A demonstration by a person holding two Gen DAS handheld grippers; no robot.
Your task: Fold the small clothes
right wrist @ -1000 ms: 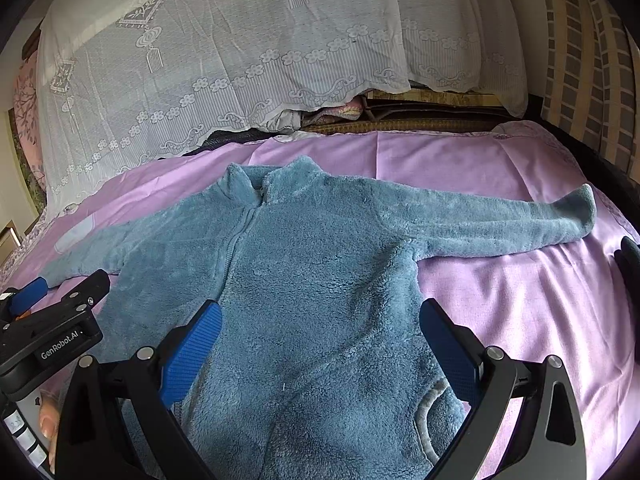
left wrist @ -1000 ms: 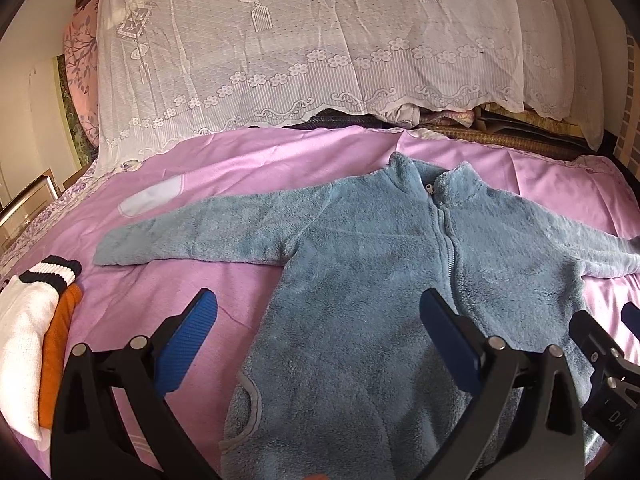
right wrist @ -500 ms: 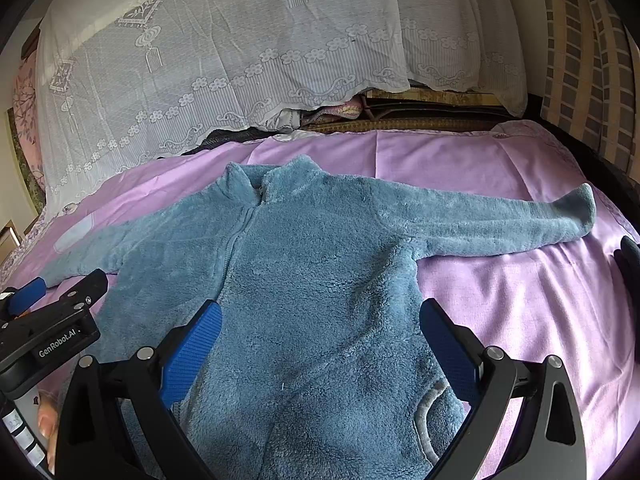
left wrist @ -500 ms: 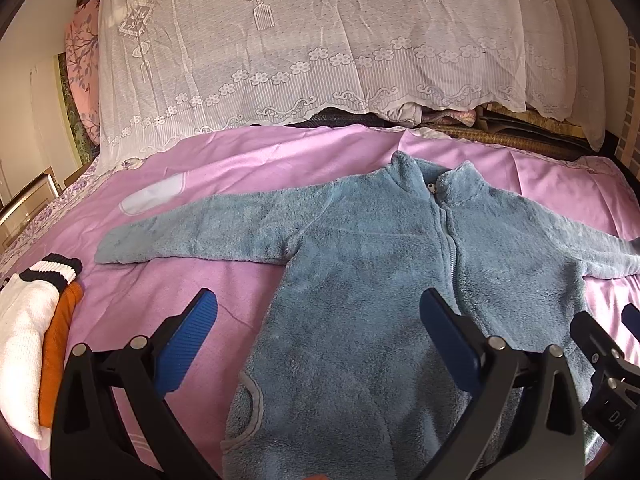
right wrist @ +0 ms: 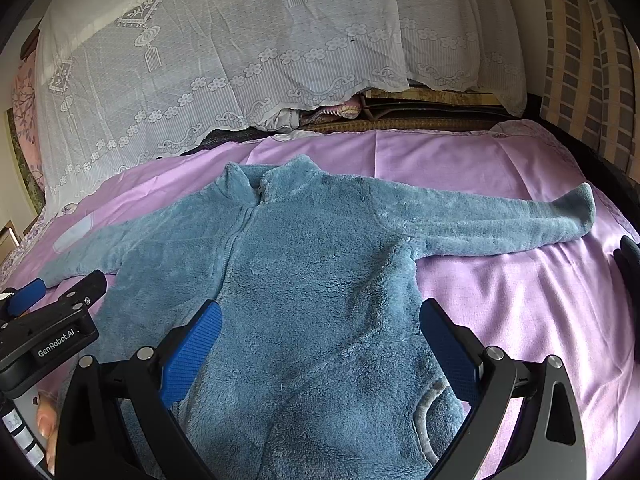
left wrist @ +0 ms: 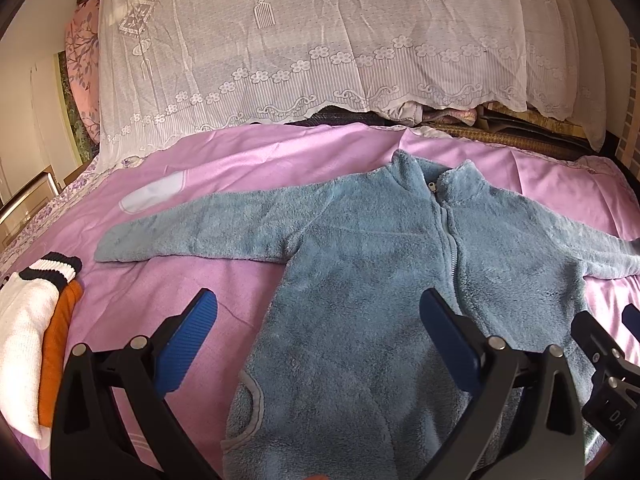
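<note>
A small blue fleece zip jacket (left wrist: 368,280) lies flat and face up on the pink bed sheet (left wrist: 248,168), both sleeves spread out sideways; it also fills the right wrist view (right wrist: 312,280). My left gripper (left wrist: 318,328) is open and empty, hovering over the jacket's lower left part. My right gripper (right wrist: 320,340) is open and empty over the jacket's lower right body. The left gripper's body shows at the left edge of the right wrist view (right wrist: 48,320).
A folded white, black-striped and orange garment (left wrist: 32,344) lies at the bed's left edge. A white lace cover (left wrist: 320,48) drapes over piled bedding at the back. A white patch (left wrist: 154,196) sits on the sheet. A dark object (right wrist: 630,260) pokes in at the right.
Both grippers have drifted back very slightly; the jacket sits a touch lower and farther in view. Jaws stay open, the jacket has not moved.
</note>
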